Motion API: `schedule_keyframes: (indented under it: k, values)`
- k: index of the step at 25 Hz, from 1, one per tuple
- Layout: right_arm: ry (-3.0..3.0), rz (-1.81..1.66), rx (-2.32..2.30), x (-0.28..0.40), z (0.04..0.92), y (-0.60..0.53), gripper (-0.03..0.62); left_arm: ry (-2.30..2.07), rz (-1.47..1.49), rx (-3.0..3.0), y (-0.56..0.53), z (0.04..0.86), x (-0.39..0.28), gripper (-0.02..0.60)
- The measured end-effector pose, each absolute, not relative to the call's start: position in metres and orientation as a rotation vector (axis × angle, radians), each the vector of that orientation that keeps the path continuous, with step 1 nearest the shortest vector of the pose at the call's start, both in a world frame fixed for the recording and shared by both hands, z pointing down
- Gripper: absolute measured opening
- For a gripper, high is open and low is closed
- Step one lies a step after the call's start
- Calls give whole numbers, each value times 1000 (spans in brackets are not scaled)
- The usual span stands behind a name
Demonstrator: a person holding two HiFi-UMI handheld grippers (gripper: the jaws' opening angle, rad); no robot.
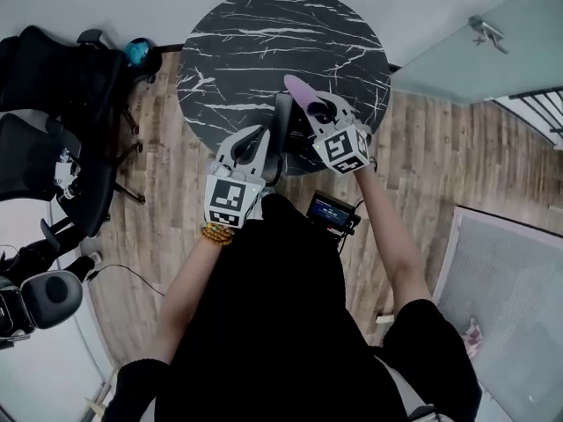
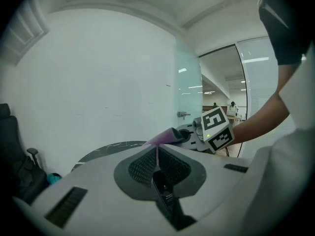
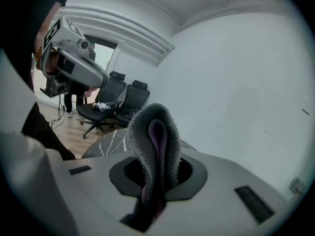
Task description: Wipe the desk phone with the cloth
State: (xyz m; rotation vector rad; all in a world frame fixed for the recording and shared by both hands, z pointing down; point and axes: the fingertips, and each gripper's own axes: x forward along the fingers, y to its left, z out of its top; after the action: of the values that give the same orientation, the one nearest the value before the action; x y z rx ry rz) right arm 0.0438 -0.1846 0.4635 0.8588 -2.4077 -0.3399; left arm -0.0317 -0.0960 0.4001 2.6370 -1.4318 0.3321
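My right gripper (image 1: 308, 104) is shut on a folded cloth (image 1: 299, 89), grey towelling outside and purple inside. In the right gripper view the cloth (image 3: 155, 132) stands up in a loop between the jaws. My left gripper (image 1: 282, 105) is held just left of it over the near edge of the round black marble table (image 1: 264, 42), jaws closed with nothing between them. The left gripper view shows its dark ribbed pads (image 2: 142, 165) pressed together, and beyond them the right gripper (image 2: 189, 135) with the cloth (image 2: 165, 136). No desk phone shows in any view.
Black office chairs (image 1: 62, 104) stand on the wooden floor left of the table. A small black device (image 1: 332, 209) hangs by the person's waist. A white wall (image 2: 98, 73) lies behind the table, with a glass partition (image 1: 475, 51) to the right.
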Motion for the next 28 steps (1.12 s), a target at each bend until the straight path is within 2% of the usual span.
schedule_keyframes:
  k: [9,14,28]
  values:
    - [-2204,-513,714,20,512,-219,63,-1440,301,2542,-119,429,-36,23]
    - [-2096,-516,618,9,553,-225,63,-1497,425,2459,-129,456,-44,23]
    - [-2001,-314,374,6,620,-208,63,-1548,518,2424,-141,473,-63,23]
